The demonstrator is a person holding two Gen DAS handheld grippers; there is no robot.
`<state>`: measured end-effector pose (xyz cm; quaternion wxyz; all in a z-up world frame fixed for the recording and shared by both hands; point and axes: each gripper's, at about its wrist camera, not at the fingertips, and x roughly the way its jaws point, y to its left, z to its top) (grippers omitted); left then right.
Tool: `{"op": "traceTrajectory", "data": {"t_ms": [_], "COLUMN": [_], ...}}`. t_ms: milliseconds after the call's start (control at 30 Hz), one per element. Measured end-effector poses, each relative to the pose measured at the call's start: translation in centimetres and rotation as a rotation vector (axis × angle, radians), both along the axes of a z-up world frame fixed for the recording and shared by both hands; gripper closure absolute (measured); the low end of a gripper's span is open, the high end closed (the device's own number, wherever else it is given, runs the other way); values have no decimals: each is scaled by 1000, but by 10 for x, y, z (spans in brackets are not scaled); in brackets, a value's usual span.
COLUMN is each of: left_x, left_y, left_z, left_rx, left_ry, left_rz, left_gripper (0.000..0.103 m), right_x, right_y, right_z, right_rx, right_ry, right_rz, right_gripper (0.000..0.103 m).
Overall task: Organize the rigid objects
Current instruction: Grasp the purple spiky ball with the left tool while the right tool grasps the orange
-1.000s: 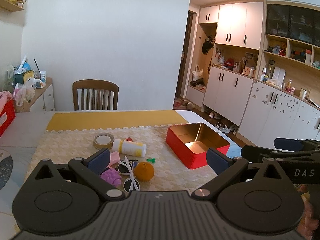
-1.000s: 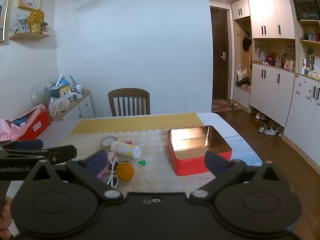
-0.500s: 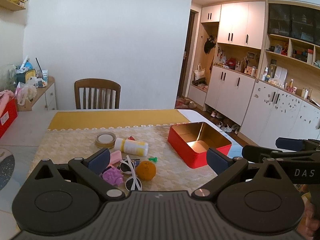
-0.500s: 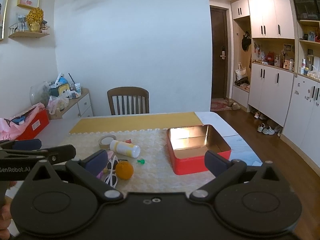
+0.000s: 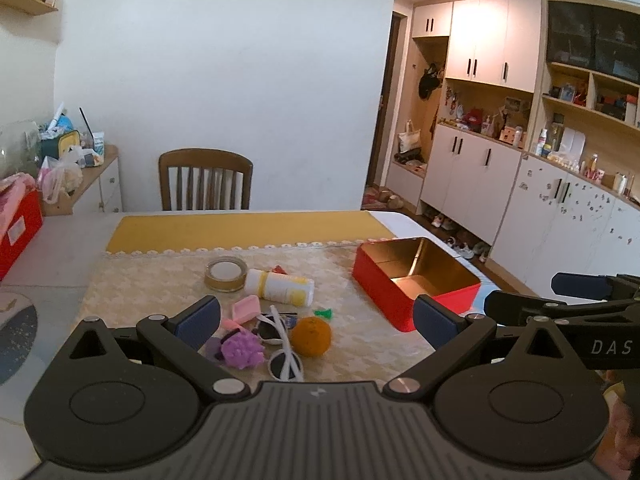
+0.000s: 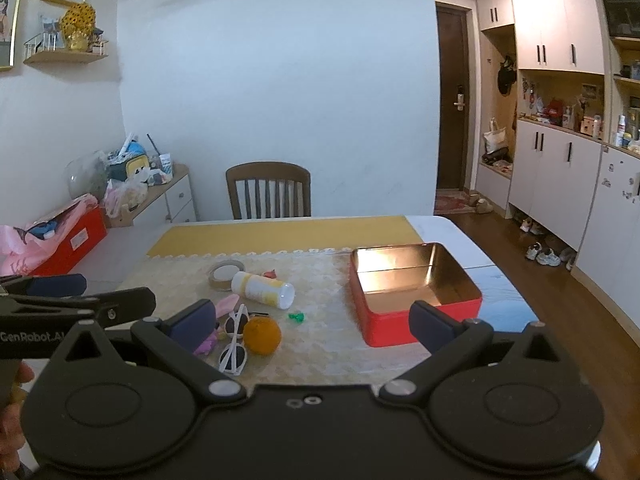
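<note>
A red tin box (image 5: 416,280) (image 6: 414,286) with a gold inside stands open on the right of the mat. To its left lie a tape roll (image 5: 226,273) (image 6: 226,273), a white and yellow bottle (image 5: 279,287) (image 6: 263,290), an orange (image 5: 311,336) (image 6: 262,335), white sunglasses (image 5: 280,344) (image 6: 234,340), a pink piece (image 5: 245,308), a purple toy (image 5: 242,351) and a small green piece (image 5: 323,313) (image 6: 296,317). My left gripper (image 5: 316,322) is open and empty above the near pile. My right gripper (image 6: 312,322) is open and empty, near the table's front edge.
A wooden chair (image 5: 205,180) (image 6: 268,190) stands at the table's far side. A yellow runner (image 5: 248,230) crosses the back of the table. A red box (image 6: 68,242) sits at the left. Cabinets (image 5: 472,184) line the right wall.
Both grippers have edged slightly forward over the table; the objects look a little nearer. Nothing on the table has moved.
</note>
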<state>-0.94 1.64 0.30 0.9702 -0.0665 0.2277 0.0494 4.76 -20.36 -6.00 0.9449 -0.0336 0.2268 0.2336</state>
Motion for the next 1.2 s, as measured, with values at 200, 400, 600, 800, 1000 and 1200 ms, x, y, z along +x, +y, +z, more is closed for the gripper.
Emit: {"op": "traceTrajectory", "data": {"t_ms": [200,400,600,800,1000,1200], "left_x": [15,40,60,78,95,115], "left_y": [10,28,38,38,42,52], "left_z": [-7,-24,-35,-45,-58,-79], "left_rx": [15,12,-16,-29,-26,-17], "left_ry": [17,57,71,91,130,187], "left_rz": [29,65,85,85,102,135], "left_gripper": [0,0,0,0,0,0], "right_x": [16,41,65,86,102,120], "right_y": [14,34,40,40,50,64], "right_z": [-9,-28,-36,-44,-60,-75], "right_rx": [-10,-43,-46,-57,-93,-145], "right_ry": [17,59,90,109,137,163], "right_rz": [43,129,134,122,157,214], "right_gripper": [0,0,0,0,1,5]}}
